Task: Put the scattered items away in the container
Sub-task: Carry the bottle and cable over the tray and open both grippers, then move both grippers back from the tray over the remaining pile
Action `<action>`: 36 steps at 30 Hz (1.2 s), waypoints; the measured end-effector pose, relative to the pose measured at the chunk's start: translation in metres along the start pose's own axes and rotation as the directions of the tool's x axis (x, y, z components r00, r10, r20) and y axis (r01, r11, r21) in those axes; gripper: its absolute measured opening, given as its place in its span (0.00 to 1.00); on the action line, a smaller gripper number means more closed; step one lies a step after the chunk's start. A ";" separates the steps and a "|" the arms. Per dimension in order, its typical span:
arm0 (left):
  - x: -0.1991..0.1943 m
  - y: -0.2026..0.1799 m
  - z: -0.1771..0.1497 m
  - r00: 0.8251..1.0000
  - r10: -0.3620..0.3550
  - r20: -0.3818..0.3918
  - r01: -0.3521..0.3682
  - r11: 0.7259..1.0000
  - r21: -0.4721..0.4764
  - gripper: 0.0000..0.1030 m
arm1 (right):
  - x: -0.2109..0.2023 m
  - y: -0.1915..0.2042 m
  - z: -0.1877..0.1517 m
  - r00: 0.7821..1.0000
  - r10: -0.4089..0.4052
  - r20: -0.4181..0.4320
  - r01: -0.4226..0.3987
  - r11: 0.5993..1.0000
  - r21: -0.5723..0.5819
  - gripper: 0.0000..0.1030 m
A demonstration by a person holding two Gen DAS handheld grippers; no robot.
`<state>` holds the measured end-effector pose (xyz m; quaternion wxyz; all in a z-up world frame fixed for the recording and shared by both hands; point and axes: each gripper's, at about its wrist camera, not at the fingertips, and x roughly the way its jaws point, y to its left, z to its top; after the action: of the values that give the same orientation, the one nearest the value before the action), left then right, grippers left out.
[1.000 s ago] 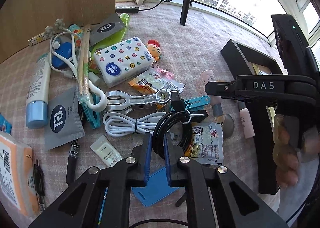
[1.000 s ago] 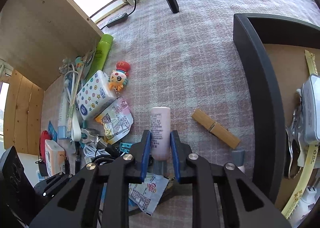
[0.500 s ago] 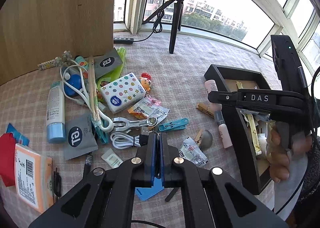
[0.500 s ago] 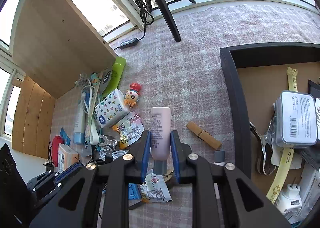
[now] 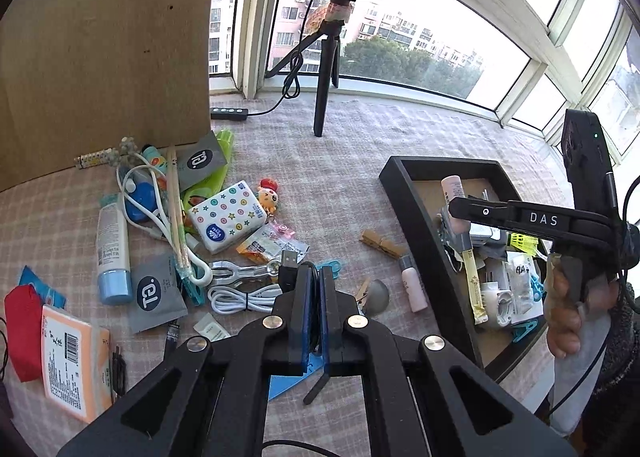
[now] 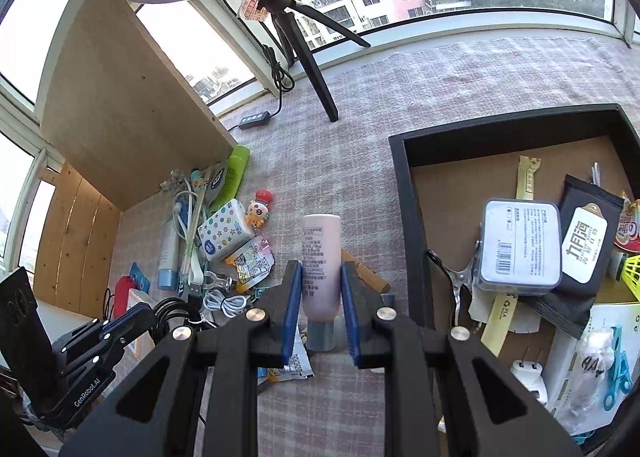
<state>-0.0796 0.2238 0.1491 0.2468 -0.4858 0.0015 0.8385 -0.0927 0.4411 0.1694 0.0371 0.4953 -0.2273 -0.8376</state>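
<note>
My left gripper (image 5: pixel 316 277) is shut on a coiled black USB cable (image 5: pixel 289 259), lifted above the clutter; its plug sticks out past the fingers. In the right wrist view that left gripper (image 6: pixel 140 317) sits low at the left with the black coil (image 6: pixel 176 313) hanging from it. The right gripper (image 6: pixel 320 277) is shut on a pink tube (image 6: pixel 321 253) with a grey cap, held off the cloth. Seen from the left wrist, the right gripper (image 5: pixel 456 209) holds the pink tube (image 5: pixel 454 193) over the black tray (image 5: pixel 404 193). The tray (image 6: pixel 404 161) holds several items.
Scattered on the checked cloth lie a star-print tissue pack (image 5: pixel 226 215), a blue-capped tube (image 5: pixel 114 249), a white cable (image 5: pixel 244 297), a wooden clothespin (image 5: pixel 380 245) and a small pink bottle (image 5: pixel 412 289). A ring-light tripod (image 5: pixel 326 97) stands at the back, a wooden board (image 5: pixel 100 57) at the left.
The left jaws closed on the black cable and lifted it off the cloth. Both grippers rose, and the right one carried the pink tube over the tray.
</note>
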 end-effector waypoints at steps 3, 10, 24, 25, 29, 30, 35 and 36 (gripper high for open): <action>-0.004 -0.028 0.011 0.999 -0.045 0.014 0.044 0.998 0.034 0.03 | -0.023 -0.019 0.001 0.999 -0.027 0.034 0.026 1.000 0.012 0.19; -0.001 -0.125 0.025 0.981 -0.193 -0.005 0.191 0.965 0.182 0.03 | -0.082 -0.080 -0.003 0.985 -0.131 0.108 0.122 0.988 0.093 0.19; 0.023 -0.208 0.019 0.978 -0.195 -0.079 0.209 0.934 0.290 0.30 | -0.130 -0.151 -0.019 0.958 -0.261 0.118 0.234 0.951 0.203 0.36; 0.023 -0.204 0.019 0.980 -0.184 -0.075 0.198 0.939 0.282 0.30 | -0.129 -0.152 -0.020 0.959 -0.260 0.116 0.233 0.950 0.206 0.36; 0.020 -0.193 0.018 0.986 -0.152 -0.063 0.163 0.951 0.264 0.30 | -0.125 -0.153 -0.024 0.961 -0.253 0.110 0.226 0.951 0.213 0.36; 0.018 -0.191 0.018 0.987 -0.146 -0.060 0.157 0.951 0.265 0.30 | -0.124 -0.152 -0.025 0.962 -0.251 0.108 0.225 0.952 0.209 0.36; 0.015 -0.183 0.019 0.991 -0.121 -0.051 0.130 0.961 0.244 0.30 | -0.117 -0.143 -0.024 0.967 -0.235 0.095 0.215 0.960 0.181 0.36; 0.015 -0.181 0.019 0.992 -0.117 -0.051 0.126 0.963 0.240 0.30 | -0.116 -0.141 -0.024 0.968 -0.233 0.092 0.214 0.961 0.177 0.36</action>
<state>-0.0256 0.3933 0.1896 0.3553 -0.4662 0.0785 0.8064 0.0093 0.5920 0.1949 -0.1119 0.4713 -0.2404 -0.8412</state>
